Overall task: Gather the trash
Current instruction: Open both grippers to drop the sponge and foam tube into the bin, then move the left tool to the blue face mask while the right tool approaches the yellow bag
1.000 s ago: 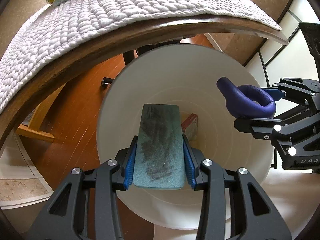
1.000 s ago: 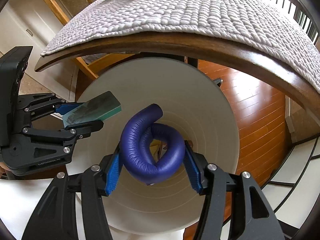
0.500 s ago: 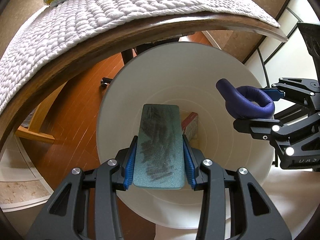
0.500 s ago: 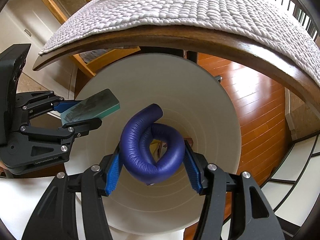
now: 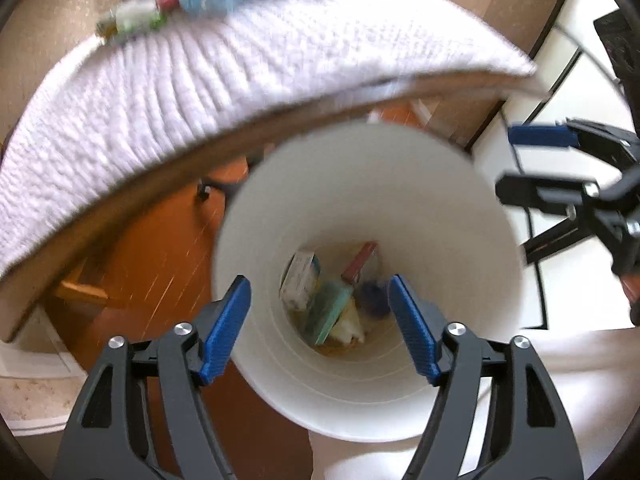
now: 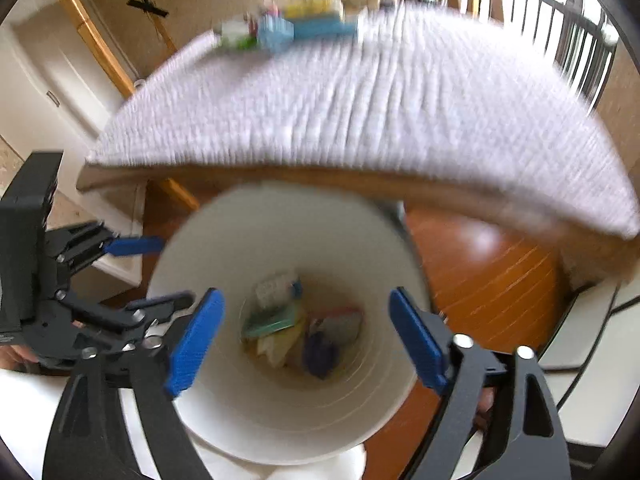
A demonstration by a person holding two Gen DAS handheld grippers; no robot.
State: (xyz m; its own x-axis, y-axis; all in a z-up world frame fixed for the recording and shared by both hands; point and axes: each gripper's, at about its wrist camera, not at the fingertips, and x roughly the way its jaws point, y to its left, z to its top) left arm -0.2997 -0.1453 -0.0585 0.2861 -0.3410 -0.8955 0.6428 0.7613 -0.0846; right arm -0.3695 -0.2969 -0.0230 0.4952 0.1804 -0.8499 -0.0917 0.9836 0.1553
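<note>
A white trash bin [image 5: 460, 208] [image 6: 248, 240] stands on the floor below the table edge. At its bottom lie the green sponge [image 5: 330, 310] [image 6: 272, 320], the purple rolled item [image 5: 374, 298] [image 6: 320, 354], a small white box [image 5: 300, 280] and a red-edged packet [image 5: 360, 266]. My left gripper [image 5: 320, 324] is open and empty above the bin's near rim; it also shows in the right wrist view [image 6: 148, 272]. My right gripper [image 6: 306, 336] is open and empty above the bin, and shows at the right of the left wrist view [image 5: 520, 164].
A round wooden table with a white quilted cloth [image 5: 180, 80] [image 6: 360, 112] overhangs the bin. Blue, green and white items [image 5: 192, 4] [image 6: 280, 28] lie at its far edge. Orange wood floor [image 5: 160, 248] [image 6: 500, 272] surrounds the bin. Both views are motion-blurred.
Both grippers opened. The sponge and the purple item dropped into the bin. Both grippers rose and pulled back, so more of the table top shows.
</note>
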